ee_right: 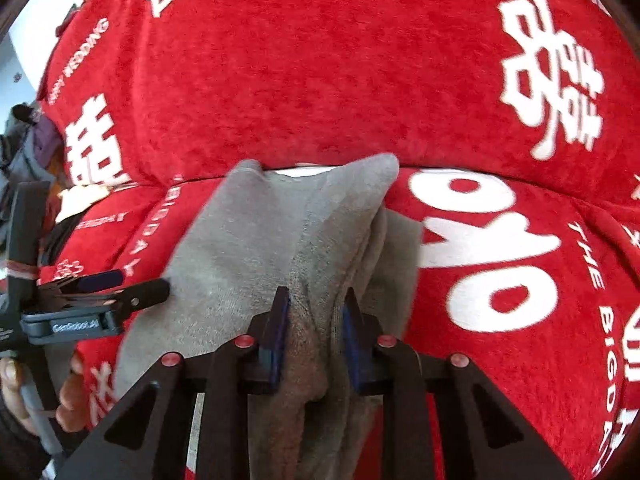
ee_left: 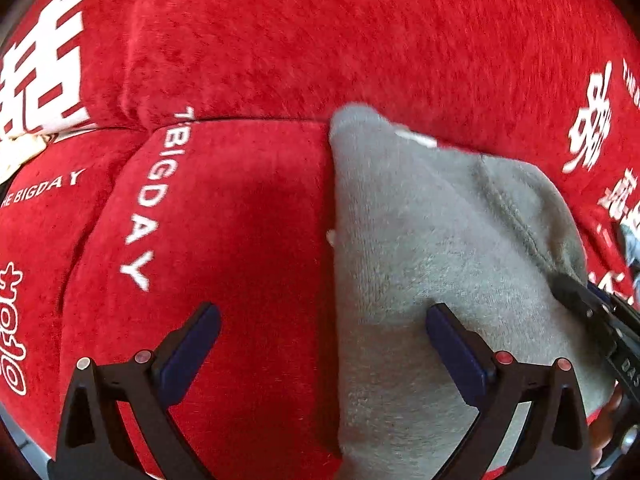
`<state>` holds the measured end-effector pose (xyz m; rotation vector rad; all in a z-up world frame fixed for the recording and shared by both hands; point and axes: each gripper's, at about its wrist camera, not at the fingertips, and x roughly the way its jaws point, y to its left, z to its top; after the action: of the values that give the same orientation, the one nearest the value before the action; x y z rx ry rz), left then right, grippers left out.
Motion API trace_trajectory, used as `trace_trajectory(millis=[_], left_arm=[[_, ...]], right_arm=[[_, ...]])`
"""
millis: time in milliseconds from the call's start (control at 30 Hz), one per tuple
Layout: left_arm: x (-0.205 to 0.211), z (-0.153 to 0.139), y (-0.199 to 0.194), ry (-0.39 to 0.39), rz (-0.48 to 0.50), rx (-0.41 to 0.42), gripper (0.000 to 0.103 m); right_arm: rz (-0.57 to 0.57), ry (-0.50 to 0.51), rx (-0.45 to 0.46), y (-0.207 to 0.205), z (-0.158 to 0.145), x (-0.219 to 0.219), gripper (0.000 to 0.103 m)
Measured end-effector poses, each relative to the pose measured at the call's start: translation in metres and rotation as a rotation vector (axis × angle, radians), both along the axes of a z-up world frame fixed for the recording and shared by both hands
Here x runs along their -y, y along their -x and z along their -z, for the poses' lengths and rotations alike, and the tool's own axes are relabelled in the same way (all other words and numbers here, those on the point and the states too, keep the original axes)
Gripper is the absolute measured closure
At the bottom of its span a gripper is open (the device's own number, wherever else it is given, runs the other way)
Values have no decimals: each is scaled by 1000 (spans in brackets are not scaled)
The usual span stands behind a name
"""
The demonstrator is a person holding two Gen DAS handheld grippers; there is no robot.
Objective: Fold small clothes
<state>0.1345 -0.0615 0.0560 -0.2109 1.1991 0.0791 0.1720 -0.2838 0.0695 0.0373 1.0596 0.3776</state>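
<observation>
My right claw (ee_right: 316, 320) is pinched down on a bunched ridge of the grey cloth (ee_right: 280, 240); the fingers are nearly together with a fold of fabric squeezed between the blue pads (ee_right: 280, 332). The cloth lies on a red cover with white lettering (ee_right: 320, 80), its far edge up against the seam where the back cushion meets the seat. A white tag (ee_left: 416, 138) shows at that far edge.

My left claw (ee_left: 324, 344) is wide open and holds nothing. Its right finger (ee_left: 456, 344) sits over the grey cloth and its left finger (ee_left: 192, 344) over the bare red cover, so it straddles the cloth's left edge. Can't tell if the tips touch the fabric.

In the left view the right claw comes in from the right edge, on the cloth's near right corner. A hand (ee_right: 68, 392) holds the left claw's handle.
</observation>
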Motion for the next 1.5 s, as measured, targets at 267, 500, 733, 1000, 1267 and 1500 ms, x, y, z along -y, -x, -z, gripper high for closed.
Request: trace_trajectory(millis=[267,500,733,1000,1267,1500], left_arm=[[2,-14,4,-10,15,10,0],[12,-30,41,7,59,66,0],[12,12,60,15,62,-5,0],[19,2,70,-34,69,3,0],[16,11,67,0,57,-19,0],[17,5,66,-8,66,-17,0]], right_arm=[[124,-60,-2,8,2,37,47],[-63,-75,147,69,-44,9,38],[-77,33,35,93,20,-5,38],[-88,55,81,92,-23,-11,31],[-89,26,-84,18,6,-29,27],[-15,70,-21,12,-6,-22,27]])
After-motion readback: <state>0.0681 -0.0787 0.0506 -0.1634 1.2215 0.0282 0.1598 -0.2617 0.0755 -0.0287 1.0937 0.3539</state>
